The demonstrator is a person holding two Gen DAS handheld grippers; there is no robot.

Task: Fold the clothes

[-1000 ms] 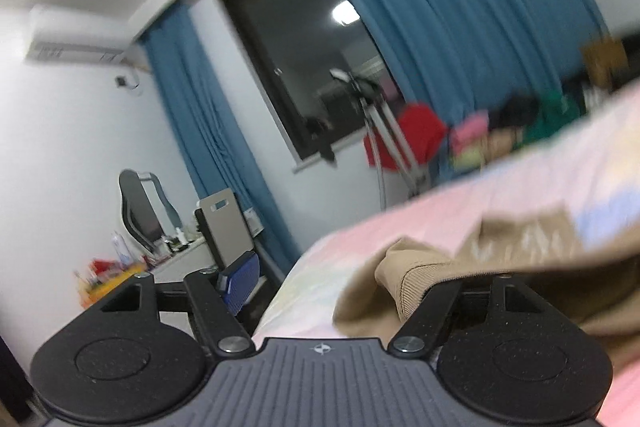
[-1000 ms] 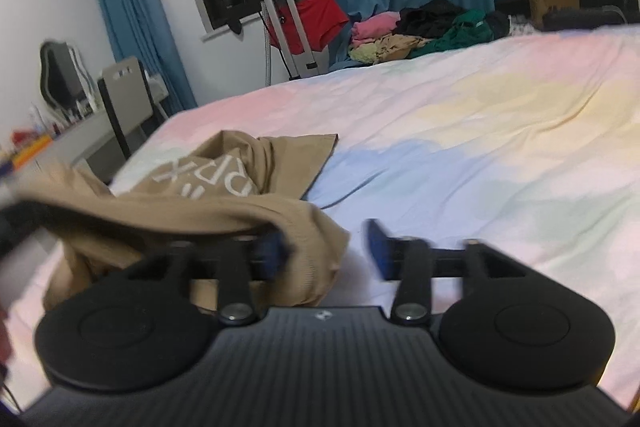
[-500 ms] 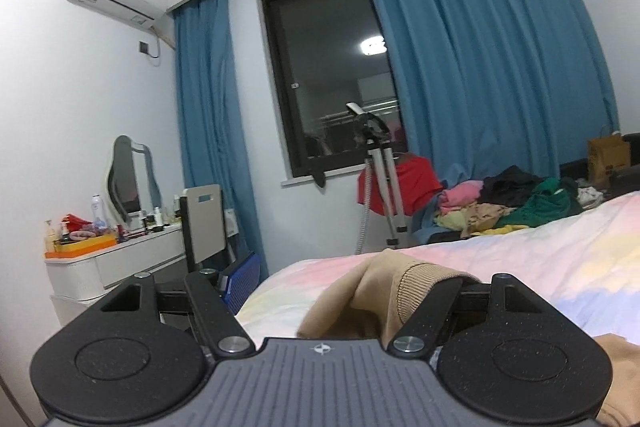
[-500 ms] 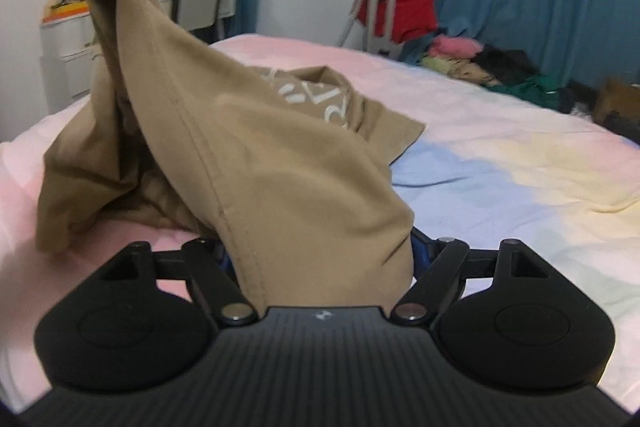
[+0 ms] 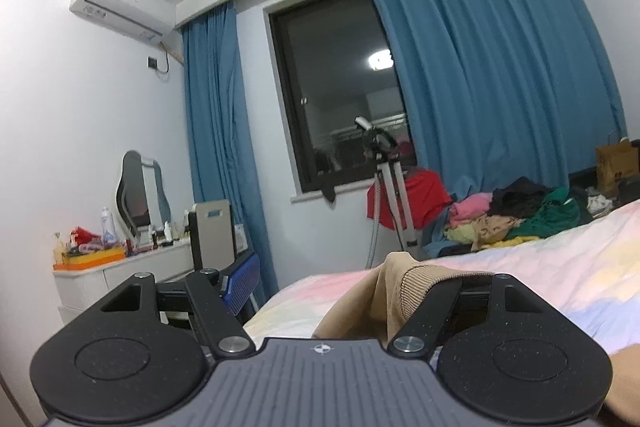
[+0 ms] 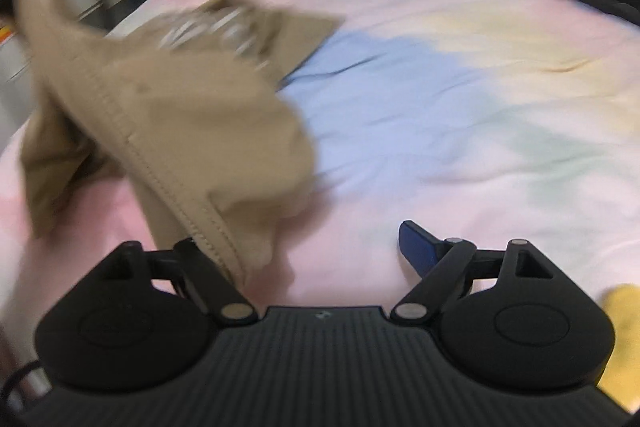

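From the left wrist camera, the left gripper points level across the room. Its jaws stand wide apart; a ribbed edge of the tan shirt is draped over the right finger, while the blue pad of the other finger stands clear of the cloth, so nothing is pinched. Behind lie the pastel bed, a pile of clothes at its far side, a tripod with a red cloth, a dark window, blue curtains, an air conditioner and a white dresser with a mirror. Only this view shows the room's walls and upper part clearly.

The right wrist camera looks down on the bed, and the picture is blurred. The right gripper has just been opening: its blue pad stands bare, and the tan shirt hangs only across the left finger, not clamped. Here most of the shirt shows, bunched on the bed's pink and blue part, with pale print on its far fold and one end lifted at the picture's left edge. A yellow thing sits at the lower right edge.
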